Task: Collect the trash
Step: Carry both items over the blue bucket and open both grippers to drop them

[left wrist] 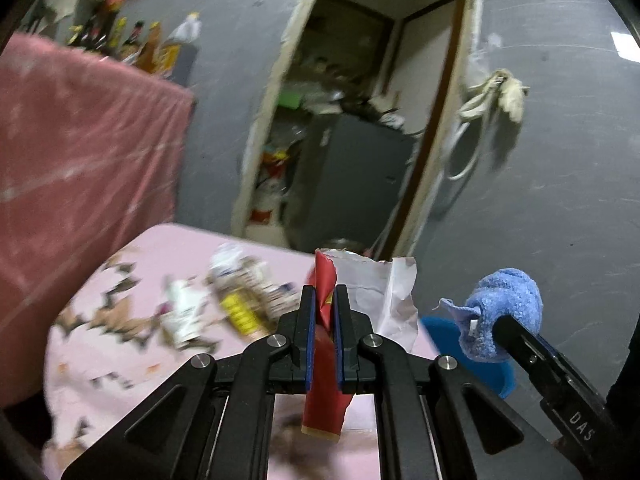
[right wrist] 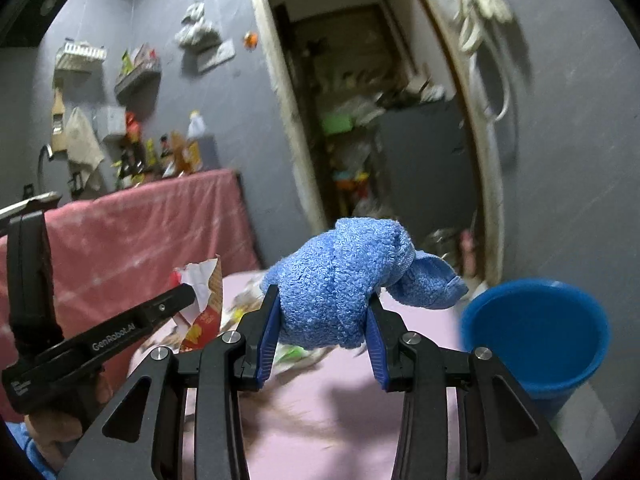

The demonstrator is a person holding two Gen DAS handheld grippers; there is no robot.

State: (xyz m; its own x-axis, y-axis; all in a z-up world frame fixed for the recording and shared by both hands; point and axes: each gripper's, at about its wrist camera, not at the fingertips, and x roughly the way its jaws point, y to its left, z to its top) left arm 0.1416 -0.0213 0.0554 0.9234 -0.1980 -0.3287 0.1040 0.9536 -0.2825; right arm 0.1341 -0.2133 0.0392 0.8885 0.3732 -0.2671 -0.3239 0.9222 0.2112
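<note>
My left gripper [left wrist: 324, 300] is shut on a torn red and silver snack wrapper [left wrist: 326, 380] and holds it above the pink tablecloth [left wrist: 120, 360]. The wrapper also shows in the right wrist view [right wrist: 202, 308], held by the left gripper [right wrist: 188, 294]. My right gripper [right wrist: 322, 308] is shut on a bunched blue towel [right wrist: 344, 276], raised above the table; it also shows in the left wrist view [left wrist: 504, 312]. A blue bin [right wrist: 536, 332] stands to the right of the towel. Several wrappers [left wrist: 236, 304] lie on the cloth.
A table under a red cloth [left wrist: 80, 160] stands at the left with bottles [left wrist: 136, 40] on it. An open doorway [left wrist: 360, 120] to a cluttered closet is ahead. A white rag [left wrist: 500, 92] hangs on the grey wall.
</note>
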